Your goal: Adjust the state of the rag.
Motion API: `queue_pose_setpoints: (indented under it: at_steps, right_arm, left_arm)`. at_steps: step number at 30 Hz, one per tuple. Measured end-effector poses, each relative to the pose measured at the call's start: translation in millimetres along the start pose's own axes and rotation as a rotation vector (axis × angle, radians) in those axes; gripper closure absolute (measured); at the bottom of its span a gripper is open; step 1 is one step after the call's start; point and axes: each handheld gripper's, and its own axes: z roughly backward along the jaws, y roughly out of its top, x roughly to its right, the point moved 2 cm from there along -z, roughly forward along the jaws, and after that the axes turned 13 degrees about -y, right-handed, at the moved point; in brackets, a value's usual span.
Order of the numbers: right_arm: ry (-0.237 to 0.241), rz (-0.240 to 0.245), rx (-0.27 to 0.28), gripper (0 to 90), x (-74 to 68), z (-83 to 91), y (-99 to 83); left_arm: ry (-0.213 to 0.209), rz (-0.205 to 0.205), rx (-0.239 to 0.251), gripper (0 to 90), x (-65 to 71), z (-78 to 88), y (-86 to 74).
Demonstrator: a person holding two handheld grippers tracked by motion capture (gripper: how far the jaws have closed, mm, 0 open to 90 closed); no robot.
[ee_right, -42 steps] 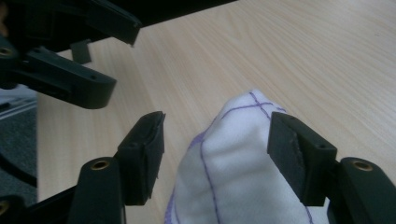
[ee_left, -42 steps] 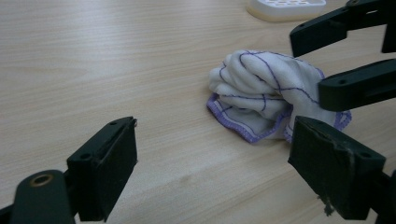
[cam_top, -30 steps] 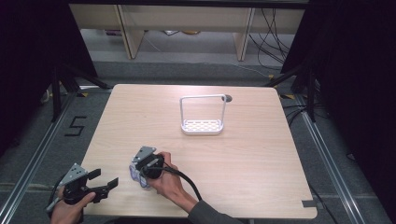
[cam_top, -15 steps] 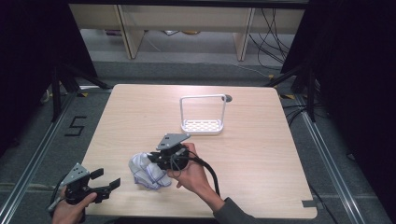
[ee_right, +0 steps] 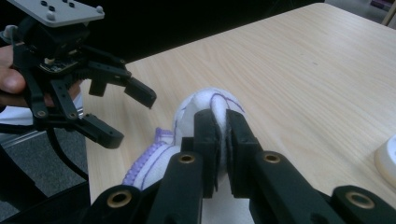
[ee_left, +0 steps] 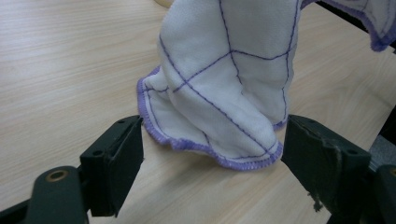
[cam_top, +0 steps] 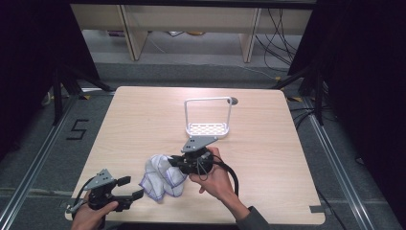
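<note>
The right tongs (cam_top: 176, 164) are clenched on a white cloth with purple stitching (cam_top: 162, 176), lifting its bunched top while its hem rests on the bench (cam_top: 143, 120) in front of the white rack (cam_top: 208, 117). The left tongs (cam_top: 128, 188), gaping just beside the cloth's hem, have just been closing slightly.

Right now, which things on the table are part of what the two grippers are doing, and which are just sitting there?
In the job:
- white cloth with purple stitching
- right gripper, shut on the cloth
- left gripper, open, jaws on either side of the cloth's hem

Lying about:
- white wire rack
</note>
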Motion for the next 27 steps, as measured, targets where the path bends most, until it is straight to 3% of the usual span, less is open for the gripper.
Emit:
queue_pose_setpoints:
  at_steps: [3,4,6,7,8,9,11,12,14,15,16,17,18,20,21,22,23,24,26,27]
  right_arm:
    - [-0.002,-0.031,-0.013,85.0,-0.6,1.7,-2.1]
    - [0.004,-0.009,-0.005,84.9,2.8,1.0,-4.0]
    - [0.003,-0.022,-0.011,84.9,2.9,1.6,-4.9]
    - [0.0,-0.051,-0.015,84.9,2.7,3.7,-7.6]
    - [0.0,-0.051,-0.015,84.9,2.7,3.7,-7.6]
    - [-0.002,-0.012,0.004,84.9,6.6,4.1,-8.7]
    - [0.01,-0.056,-0.012,84.9,5.2,5.9,-10.6]
    - [0.005,-0.057,-0.019,84.9,6.0,7.4,-11.3]
    - [-0.009,-0.031,0.012,84.9,8.6,7.2,-12.2]
    - [-0.009,-0.031,0.012,84.9,8.6,7.2,-12.2]
    - [-0.006,-0.056,-0.01,84.9,8.8,11.3,-14.5]
    - [-0.006,-0.056,-0.01,84.9,8.8,11.3,-14.5]
    - [-0.016,-0.027,0.001,84.9,12.7,14.5,-16.4]
    - [-0.024,-0.042,-0.011,84.9,13.5,18.0,-17.5]
    - [-0.037,-0.03,0.007,84.9,20.1,25.7,-19.7]
    - [-0.034,-0.046,0.007,84.9,21.4,29.4,-20.4]
    - [-0.023,-0.094,-0.002,84.9,21.9,34.9,-21.6]
    - [-0.023,-0.094,-0.002,84.9,21.9,34.9,-21.6]
    - [0.011,-0.118,0.02,84.9,27.3,52.3,-21.4]
    - [0.016,-0.113,0.036,84.9,28.7,58.6,-20.6]
  left_arm:
    - [-0.005,-0.016,-0.019,21.3,1.0,-14.6,4.5]
    - [0.003,-0.024,-0.04,21.3,-0.2,-23.1,7.8]
    - [0.014,-0.028,-0.038,20.3,-1.6,-28.5,9.4]
    - [0.039,-0.032,-0.055,18.4,-6.0,-38.3,12.9]
    - [0.039,-0.032,-0.055,16.2,-6.0,-38.3,12.9]
    - [0.06,-0.028,-0.066,15.9,-8.9,-47.0,16.4]
    - [0.073,-0.06,-0.106,18.9,-11.9,-55.3,19.1]
    - [0.072,-0.061,-0.115,25.8,-13.2,-59.6,19.6]
    - [0.051,-0.062,-0.11,50.1,-15.2,-62.8,19.8]
    - [0.037,-0.065,-0.106,50.1,-15.5,-64.4,20.8]
    - [0.018,-0.097,-0.09,70.4,-14.5,-64.2,23.3]
    - [0.018,-0.097,-0.09,74.3,-14.5,-64.2,23.3]
    - [-0.001,-0.125,-0.077,77.8,-10.6,-59.9,27.3]
    - [-0.013,-0.136,-0.073,80.9,-8.0,-56.4,29.8]
    - [-0.054,-0.144,-0.063,82.2,0.3,-48.6,35.8]
    - [-0.078,-0.15,-0.068,82.6,5.1,-44.3,39.3]
    - [-0.102,-0.15,-0.065,82.8,11.5,-39.5,43.9]
    - [-0.102,-0.15,-0.065,82.8,11.5,-39.5,43.9]
    - [-0.18,-0.149,-0.033,82.9,26.2,-29.8,55.3]
    - [-0.18,-0.149,-0.033,82.9,26.2,-29.8,55.3]
